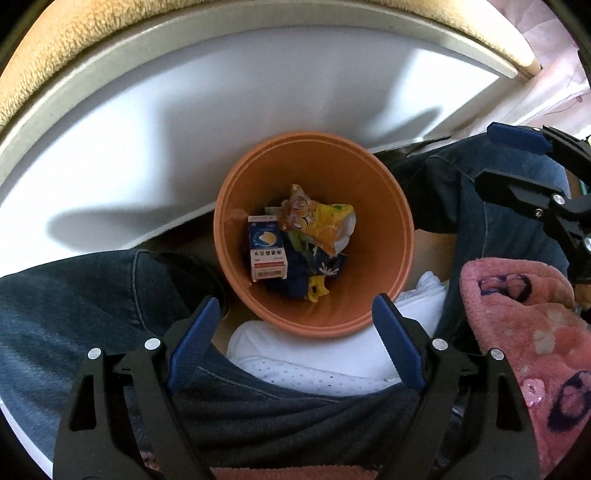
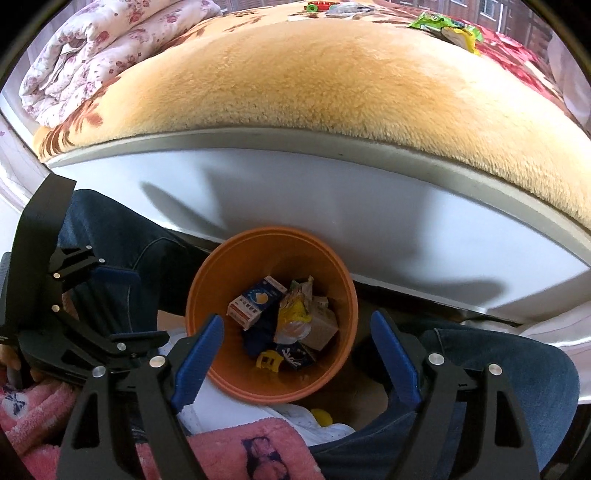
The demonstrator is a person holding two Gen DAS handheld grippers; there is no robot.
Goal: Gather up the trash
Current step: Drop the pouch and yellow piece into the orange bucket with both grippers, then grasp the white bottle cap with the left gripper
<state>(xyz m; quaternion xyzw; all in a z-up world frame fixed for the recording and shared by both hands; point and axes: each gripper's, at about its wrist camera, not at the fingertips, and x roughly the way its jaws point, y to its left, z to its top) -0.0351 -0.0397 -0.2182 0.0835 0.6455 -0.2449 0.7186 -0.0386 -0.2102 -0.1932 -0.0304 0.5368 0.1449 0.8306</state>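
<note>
While both grippers gape, the trash bin (image 1: 314,321) sits below.

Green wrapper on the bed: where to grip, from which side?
Judging from the right wrist view, take the green wrapper by its crumpled near edge, coming from above over the blanket. It lies flat and thin, so a raised fold is likely the only purchase. Detail is too small to pick a fold.

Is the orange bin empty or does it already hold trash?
Holds trash: the orange bin stands upright with a blue-white carton, yellow wrapper and other packaging at its bottom.
</note>
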